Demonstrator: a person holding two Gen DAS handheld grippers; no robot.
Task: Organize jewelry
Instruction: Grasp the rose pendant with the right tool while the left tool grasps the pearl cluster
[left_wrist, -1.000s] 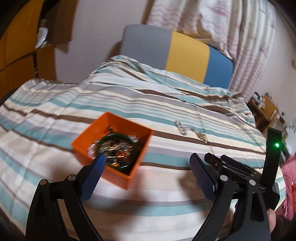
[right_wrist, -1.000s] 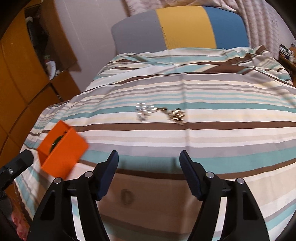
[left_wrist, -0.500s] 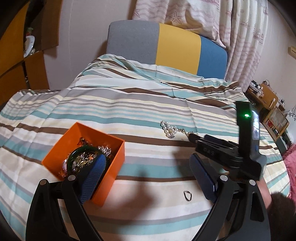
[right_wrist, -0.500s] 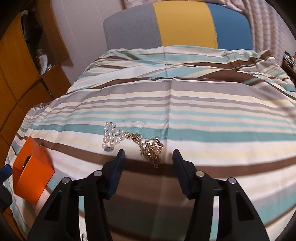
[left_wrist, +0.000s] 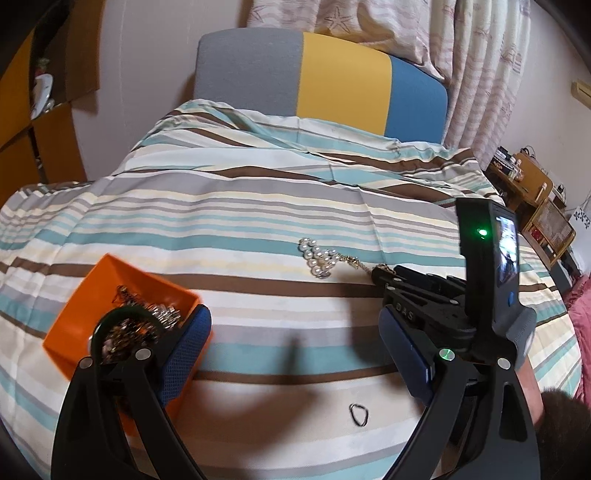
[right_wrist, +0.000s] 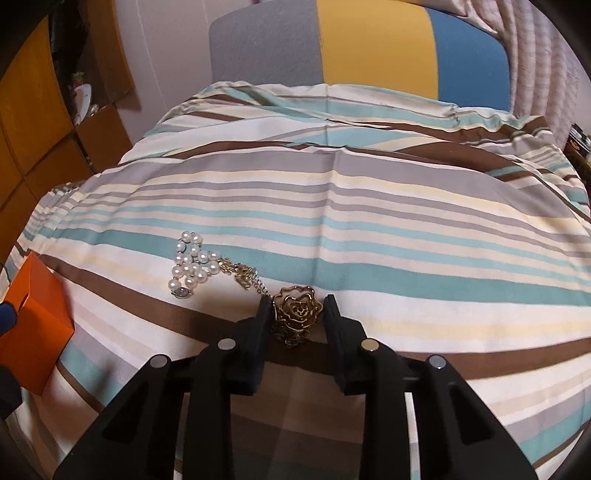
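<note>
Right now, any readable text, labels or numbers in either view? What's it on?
"DAS": embossed on the black body of the right hand-held gripper, seen in the left wrist view; faint, so uncertain.
Small screen on that device: lit, too blurred to read.
Nothing readable on the orange box, the jewelry or the bedding.

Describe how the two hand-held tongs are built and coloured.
Both tongs are black plastic frames with silver rivets. The left tongs carry blue mesh-textured pads and a green light near the right finger. The right tongs have dark pads and, in the left view, an upright screen unit with a green light.
</note>
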